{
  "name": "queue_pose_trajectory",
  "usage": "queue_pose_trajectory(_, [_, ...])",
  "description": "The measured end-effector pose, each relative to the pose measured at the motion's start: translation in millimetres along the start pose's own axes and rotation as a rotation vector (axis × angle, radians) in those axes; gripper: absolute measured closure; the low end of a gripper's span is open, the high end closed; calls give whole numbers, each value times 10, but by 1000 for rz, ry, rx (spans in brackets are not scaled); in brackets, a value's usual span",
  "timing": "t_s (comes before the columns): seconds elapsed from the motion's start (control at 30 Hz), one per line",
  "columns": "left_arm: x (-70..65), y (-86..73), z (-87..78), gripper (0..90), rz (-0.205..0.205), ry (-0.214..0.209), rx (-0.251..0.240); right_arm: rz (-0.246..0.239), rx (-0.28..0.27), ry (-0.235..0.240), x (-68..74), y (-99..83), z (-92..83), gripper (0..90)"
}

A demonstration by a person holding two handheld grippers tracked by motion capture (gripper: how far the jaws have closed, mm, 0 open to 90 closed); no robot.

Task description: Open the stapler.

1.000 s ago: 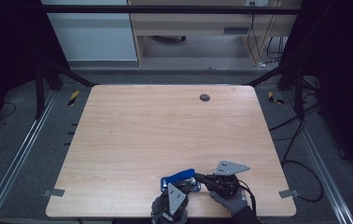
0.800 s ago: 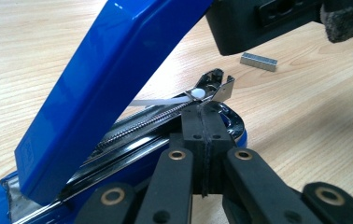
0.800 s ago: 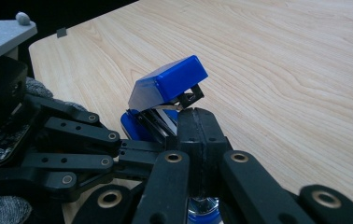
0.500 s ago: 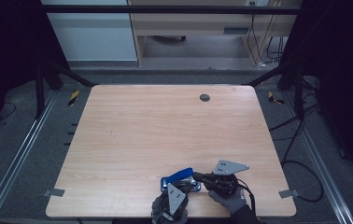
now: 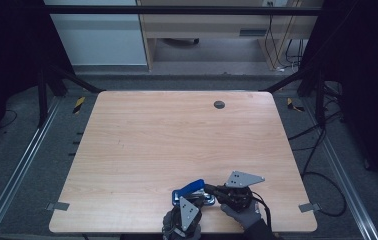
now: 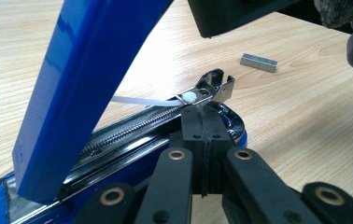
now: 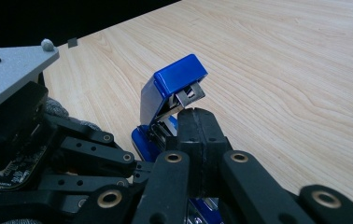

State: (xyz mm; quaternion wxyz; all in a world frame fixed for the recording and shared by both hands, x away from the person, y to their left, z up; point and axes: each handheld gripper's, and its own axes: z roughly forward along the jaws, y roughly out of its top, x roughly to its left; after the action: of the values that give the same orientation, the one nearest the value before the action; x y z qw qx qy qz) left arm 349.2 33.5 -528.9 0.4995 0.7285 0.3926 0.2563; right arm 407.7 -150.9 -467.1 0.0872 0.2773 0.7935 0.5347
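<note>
— Jaws on the left gripper [image 6: 201,116]: shut tight, nothing held, tips pressed on the metal rail [image 6: 132,128] of the blue stapler [image 5: 191,191].
— And the right gripper [image 7: 198,119]?
— Shut too, empty, tips right by the lifted lid [image 7: 174,81].
— Stapler's place?
— Near edge of the table [image 5: 177,135], lid up.
— Best way now?
— Press the base down softly. Prop the lid high. No wobbling. Then fetch the staple strip [image 6: 258,62] lying near and slide it straight into the rail.

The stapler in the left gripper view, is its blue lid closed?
No, the blue lid of the stapler is swung up, so the metal staple rail lies bare.
</note>
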Motion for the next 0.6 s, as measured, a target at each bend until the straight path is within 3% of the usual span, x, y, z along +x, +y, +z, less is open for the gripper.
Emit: queue_pose_trajectory(0.6, [-19,-13,1,899,4,11,-11,1,-17,15,48,82,33,900])
